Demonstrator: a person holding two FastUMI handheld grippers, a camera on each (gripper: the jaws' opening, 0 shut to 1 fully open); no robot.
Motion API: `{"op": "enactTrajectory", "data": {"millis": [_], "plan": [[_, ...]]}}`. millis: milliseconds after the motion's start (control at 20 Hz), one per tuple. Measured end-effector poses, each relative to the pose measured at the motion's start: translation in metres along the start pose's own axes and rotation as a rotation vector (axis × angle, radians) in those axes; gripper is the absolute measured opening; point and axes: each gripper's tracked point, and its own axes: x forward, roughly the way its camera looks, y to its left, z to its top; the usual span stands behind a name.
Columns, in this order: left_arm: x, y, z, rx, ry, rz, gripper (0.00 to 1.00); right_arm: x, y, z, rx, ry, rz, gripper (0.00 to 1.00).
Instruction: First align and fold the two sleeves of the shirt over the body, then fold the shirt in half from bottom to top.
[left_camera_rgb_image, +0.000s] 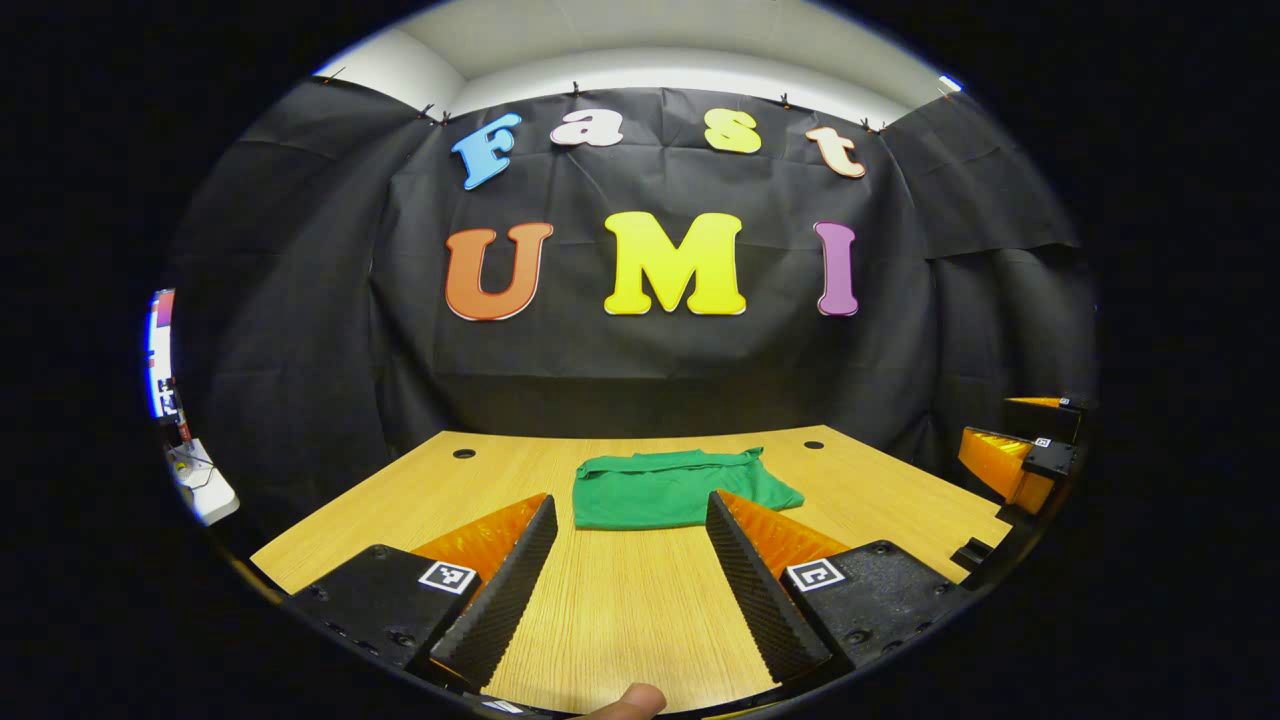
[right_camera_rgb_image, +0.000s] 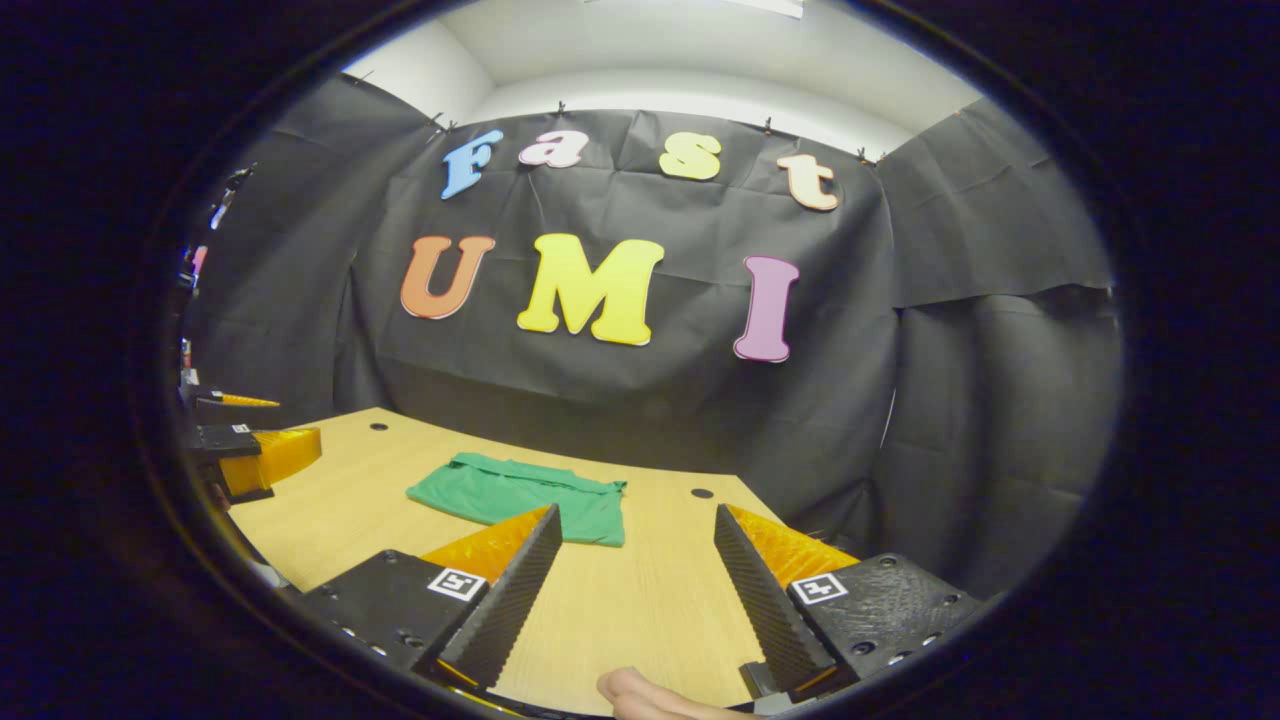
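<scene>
Two grommet holes (left_camera_rgb_image: 464, 453) (table (left_camera_rgb_image: 620, 600)) flanking folded shirt (left_camera_rgb_image: 670, 490).

Folded shirt (left_camera_rgb_image: 672, 488) on table (left_camera_rgb_image: 620, 600), toward rear; both grippers near front edge

In the right gripper view we see our right gripper (right_camera_rgb_image: 630, 570) low in the picture, its two fingers spread wide apart with bare wooden table (right_camera_rgb_image: 640, 610) between them and nothing held. A fingertip (right_camera_rgb_image: 640, 695) of the holding hand pokes in at the bottom edge. Farther off, the green shirt (right_camera_rgb_image: 520, 490) lies flat on the table as a folded, compact bundle, just beyond our left finger's tip. Two small round holes (right_camera_rgb_image: 702, 493) sit in the tabletop near its far edge. At the far left, the left gripper (right_camera_rgb_image: 255, 450) hangs over the table's side, well apart from the shirt.
</scene>
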Motion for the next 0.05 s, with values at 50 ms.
{"op": "enactTrajectory", "data": {"millis": [50], "plan": [[-0.0012, -0.0012, 0.0027, 0.001, -0.008, -0.003, 0.96, -0.0024, -0.0012, 0.0032, 0.011, -0.004, -0.003, 0.95]]}}
